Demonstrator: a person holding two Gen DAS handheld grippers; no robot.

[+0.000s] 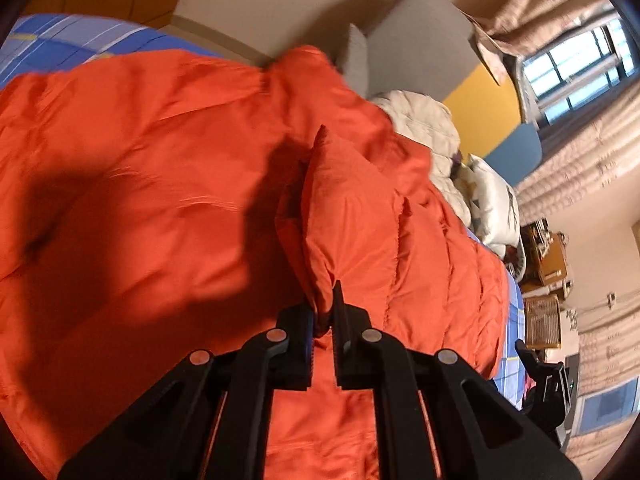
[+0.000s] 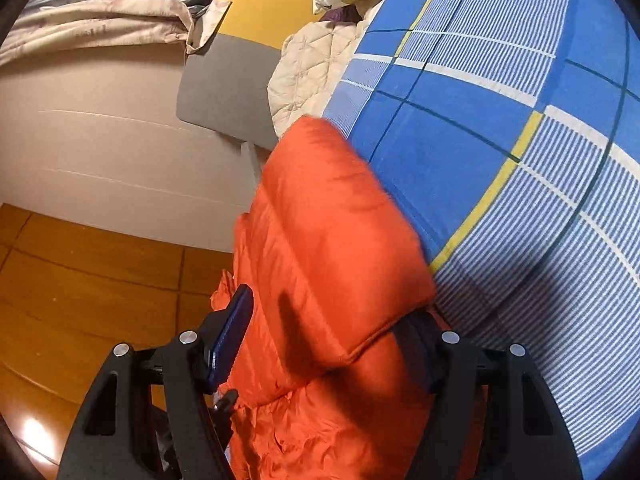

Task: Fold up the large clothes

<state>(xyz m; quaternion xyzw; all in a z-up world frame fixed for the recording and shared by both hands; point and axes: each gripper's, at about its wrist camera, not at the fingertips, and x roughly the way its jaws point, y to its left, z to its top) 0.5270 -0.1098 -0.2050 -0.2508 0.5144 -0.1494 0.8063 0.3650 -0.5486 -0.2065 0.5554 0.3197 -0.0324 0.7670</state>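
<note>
Left wrist view, garment: the orange padded jacket (image 1: 160, 168) lies spread over most of the bed, its far edge near the grey cushion (image 1: 416, 40) and the cream quilt (image 1: 424, 132).
Left wrist view, grip: the left gripper (image 1: 323, 320) is clenched on a thin raised flap of the jacket; the pads pinch only the flap's lower tip, and the rest stands up ahead of the fingers.
Left wrist view, risk: the bite looks shallow and the shell fabric slick, so a quick carry across the bed could, I judge, pull the flap free and spoil the fold.
Left wrist view, clutter: the quilt and a white pillow (image 1: 492, 200) sit just beside the jacket's right edge; a wide swing might drag them along.
Right wrist view, garment: a thick folded bundle of the same jacket (image 2: 328, 240) hangs at the bed's edge, against the blue checked sheet (image 2: 520, 160), with the wooden floor (image 2: 80, 280) to the left.
Right wrist view, grip: the right gripper (image 2: 324, 344) stands wide with the bundle filling the gap; the right pad is hidden by fabric, so I cannot tell whether it truly squeezes.
Right wrist view, risk: if that hold is loose, the puffy layers could spring apart and slide toward the floor; loose crumpled fabric below the fingers may also snag.
</note>
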